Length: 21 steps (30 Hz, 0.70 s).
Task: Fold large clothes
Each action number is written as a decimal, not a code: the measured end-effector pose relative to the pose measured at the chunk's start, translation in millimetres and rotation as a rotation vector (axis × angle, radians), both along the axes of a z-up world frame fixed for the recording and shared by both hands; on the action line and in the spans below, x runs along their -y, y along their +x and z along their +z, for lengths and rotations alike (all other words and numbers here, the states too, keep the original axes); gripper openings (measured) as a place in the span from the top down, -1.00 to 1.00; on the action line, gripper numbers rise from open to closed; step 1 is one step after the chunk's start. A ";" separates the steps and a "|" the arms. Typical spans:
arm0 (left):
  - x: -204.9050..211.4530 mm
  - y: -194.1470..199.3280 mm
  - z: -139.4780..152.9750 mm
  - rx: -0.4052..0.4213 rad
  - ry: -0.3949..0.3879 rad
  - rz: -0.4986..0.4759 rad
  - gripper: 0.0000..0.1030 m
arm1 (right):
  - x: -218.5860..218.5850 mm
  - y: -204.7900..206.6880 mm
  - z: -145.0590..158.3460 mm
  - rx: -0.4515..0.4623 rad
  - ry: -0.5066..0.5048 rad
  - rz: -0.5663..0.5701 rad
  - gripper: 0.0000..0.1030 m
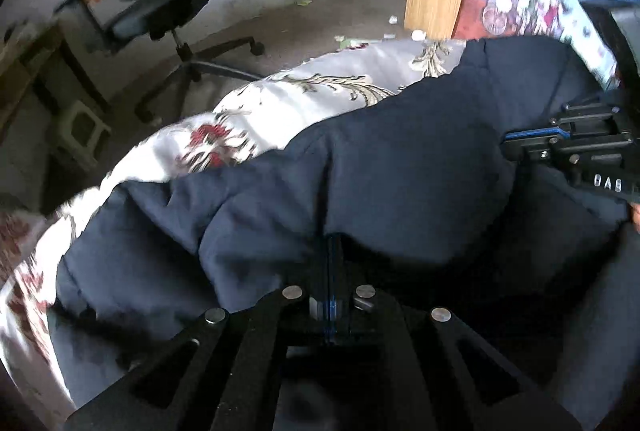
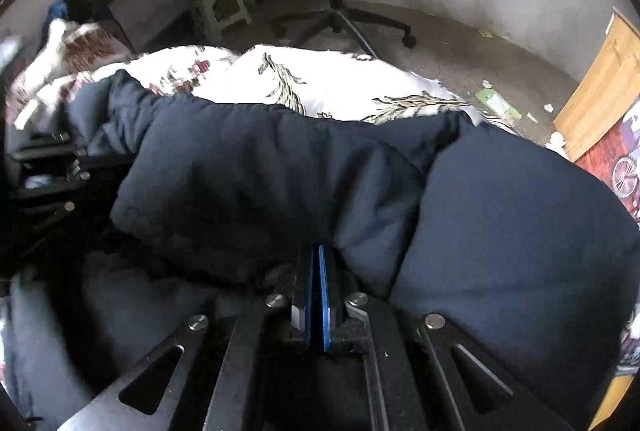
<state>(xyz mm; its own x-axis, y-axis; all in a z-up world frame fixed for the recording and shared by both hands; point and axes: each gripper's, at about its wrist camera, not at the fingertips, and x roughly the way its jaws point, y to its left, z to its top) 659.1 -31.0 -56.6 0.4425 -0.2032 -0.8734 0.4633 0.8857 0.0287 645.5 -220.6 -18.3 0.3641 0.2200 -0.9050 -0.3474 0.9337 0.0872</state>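
While the dark blue padded jacket (image 1: 400, 159) lies bunched on the flowered bedspread (image 1: 280, 99), both the left gripper (image 1: 334, 255) and the right gripper (image 2: 318, 263) pinch its folds between pressed-together fingers; the right gripper's body reads "DAS", partly blurred.

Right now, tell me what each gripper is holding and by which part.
Both hold the dark blue padded jacket. The left gripper and the right gripper are each shut on a bunched fold; which part cannot be told.
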 end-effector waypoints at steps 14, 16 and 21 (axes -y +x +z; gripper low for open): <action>-2.9 6.8 -14.7 -0.085 0.104 0.098 0.99 | -5.8 -0.7 -2.5 -0.013 -0.159 -0.073 0.96; -10.7 -1.2 -12.2 -0.064 0.051 0.106 0.99 | -3.7 -8.9 13.4 0.019 -0.075 -0.068 0.92; -23.1 -5.0 -7.0 -0.082 -0.043 0.146 0.99 | -30.9 -20.2 46.8 0.117 0.082 0.023 0.92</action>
<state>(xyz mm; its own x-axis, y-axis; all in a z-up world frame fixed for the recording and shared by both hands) 654.1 -7.9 -63.7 0.3974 -0.1799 -0.8999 0.3292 0.9433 -0.0432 625.3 -189.7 28.6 0.4603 0.3007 -0.8353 -0.3810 0.9167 0.1201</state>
